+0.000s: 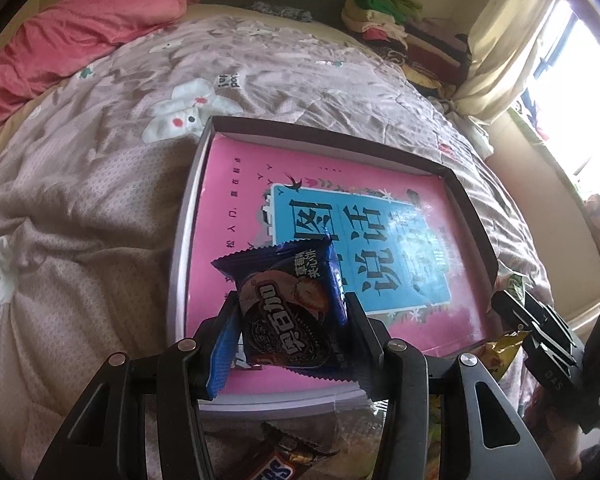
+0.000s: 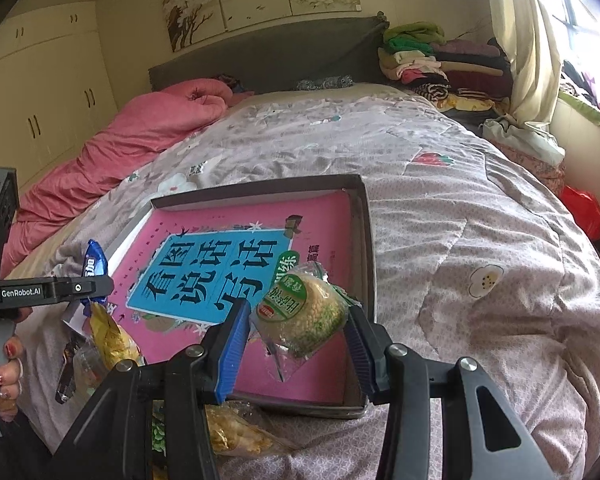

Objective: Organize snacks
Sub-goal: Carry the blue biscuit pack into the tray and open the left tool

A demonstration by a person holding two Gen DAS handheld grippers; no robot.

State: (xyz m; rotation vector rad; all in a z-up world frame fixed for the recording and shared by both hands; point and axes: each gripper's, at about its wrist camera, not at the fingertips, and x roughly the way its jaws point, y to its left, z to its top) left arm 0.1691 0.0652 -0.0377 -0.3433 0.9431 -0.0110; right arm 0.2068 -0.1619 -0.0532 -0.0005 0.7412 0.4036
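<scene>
My left gripper (image 1: 290, 312) is shut on a dark blue Oreo packet (image 1: 290, 304) and holds it above the near end of a shallow dark box (image 1: 470, 204) lined with a pink book (image 1: 236, 184). My right gripper (image 2: 298, 320) is shut on a clear-wrapped green and yellow rice cake (image 2: 306, 312) above the same box's (image 2: 366, 216) near right corner. The left gripper and its Oreo packet (image 2: 96, 264) show at the left in the right wrist view. The right gripper's body (image 1: 540, 332) shows at the right in the left wrist view.
The box lies on a bed with a grey-pink patterned quilt (image 2: 460, 220). Loose snacks lie by the box's near edge: a yellow packet (image 2: 110, 336), a Snickers bar (image 1: 276, 466), a bag of yellow pieces (image 2: 236, 432). A pink duvet (image 1: 60, 40) and folded clothes (image 2: 440, 60) sit beyond.
</scene>
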